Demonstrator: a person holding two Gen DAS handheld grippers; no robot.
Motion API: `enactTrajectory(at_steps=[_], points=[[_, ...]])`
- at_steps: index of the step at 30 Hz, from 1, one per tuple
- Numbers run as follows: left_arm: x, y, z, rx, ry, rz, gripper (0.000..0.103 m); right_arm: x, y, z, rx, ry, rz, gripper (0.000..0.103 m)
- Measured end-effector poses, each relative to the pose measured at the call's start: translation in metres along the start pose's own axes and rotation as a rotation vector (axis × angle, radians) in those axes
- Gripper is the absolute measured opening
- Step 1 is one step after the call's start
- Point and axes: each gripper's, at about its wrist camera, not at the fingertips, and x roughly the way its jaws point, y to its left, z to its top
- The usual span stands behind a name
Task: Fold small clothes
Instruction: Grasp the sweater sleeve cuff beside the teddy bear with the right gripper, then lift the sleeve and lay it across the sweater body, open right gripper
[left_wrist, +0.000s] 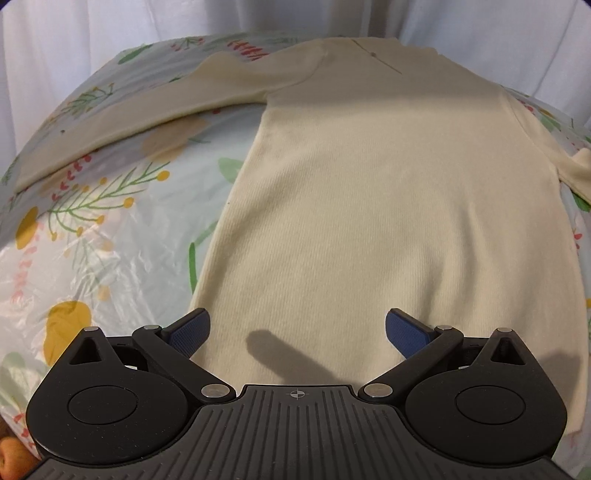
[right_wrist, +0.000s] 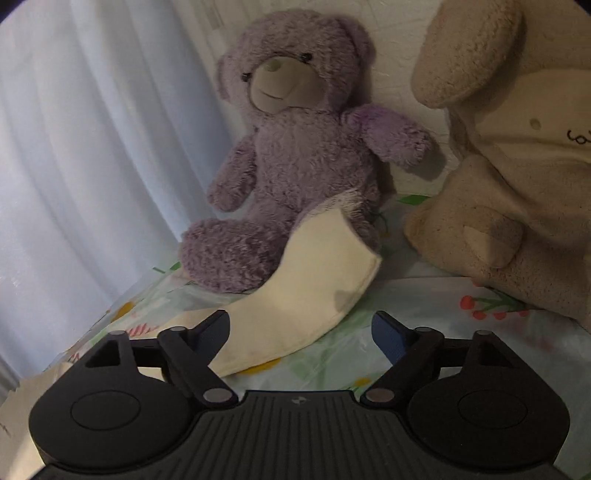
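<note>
A cream long-sleeved top (left_wrist: 369, 192) lies flat on a floral cover (left_wrist: 110, 229), one sleeve (left_wrist: 110, 122) stretched out to the left. My left gripper (left_wrist: 297, 332) hovers over the top's near hem, open, its blue pads (left_wrist: 192, 332) wide apart with nothing pinched. In the right wrist view the other cream sleeve (right_wrist: 310, 288) lies with its cuff curled up against a purple teddy bear (right_wrist: 295, 162). My right gripper (right_wrist: 299, 336) stands open over that sleeve; the cloth runs between its fingers without being pressed.
A large beige plush toy (right_wrist: 509, 177) sits at the right next to the purple bear, against a pale wall. White curtains (right_wrist: 92, 147) hang at the left and behind the floral cover (right_wrist: 406, 332).
</note>
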Motion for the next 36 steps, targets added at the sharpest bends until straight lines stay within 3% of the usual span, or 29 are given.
enactTrajectory(at_steps=[2,4,7,13,14,16,20,23,26,29,31,32,34,36], points=[[0.002,0.001,0.005,-0.037,-0.015,-0.021,0.103,0.023,-0.019,0.005,0.072,0.032,-0.023,0.057],[0.004,0.000,0.011,-0.053,-0.007,-0.032,0.103,0.038,-0.034,0.004,0.130,0.045,-0.048,0.049],[0.006,-0.006,0.018,-0.030,-0.007,-0.019,0.103,0.048,-0.036,0.006,0.096,0.012,-0.053,0.048],[0.016,-0.004,0.029,-0.043,0.027,-0.029,0.103,0.066,-0.034,0.015,0.085,-0.005,-0.010,0.019],[0.019,-0.004,0.032,-0.040,0.033,-0.032,0.103,0.065,-0.031,0.015,0.068,-0.014,-0.007,0.012],[0.022,-0.003,0.037,-0.031,0.027,-0.051,0.103,0.060,-0.015,0.015,-0.004,-0.026,-0.029,0.009],[0.023,-0.002,0.055,-0.025,-0.004,-0.123,0.086,0.030,0.040,0.013,-0.244,-0.113,-0.066,0.007],[0.020,-0.005,0.073,-0.012,-0.051,-0.183,0.086,-0.002,0.105,0.009,-0.429,-0.175,0.060,0.007],[0.014,-0.015,0.093,0.036,-0.122,-0.238,0.093,-0.035,0.182,-0.015,-0.620,-0.189,0.291,0.007],[0.013,-0.026,0.114,0.070,-0.196,-0.289,0.096,-0.064,0.247,-0.069,-0.800,-0.158,0.547,0.007],[0.019,-0.033,0.127,0.076,-0.198,-0.337,0.096,-0.071,0.279,-0.114,-0.892,-0.062,0.675,0.008],[0.025,-0.035,0.131,0.079,-0.189,-0.365,0.097,-0.070,0.292,-0.139,-0.929,0.036,0.715,0.011],[0.039,-0.040,0.139,0.079,-0.151,-0.409,0.097,-0.063,0.301,-0.168,-0.929,0.201,0.729,0.012],[0.054,-0.045,0.145,0.087,-0.111,-0.465,0.097,-0.057,0.292,-0.179,-0.847,0.296,0.719,0.012]])
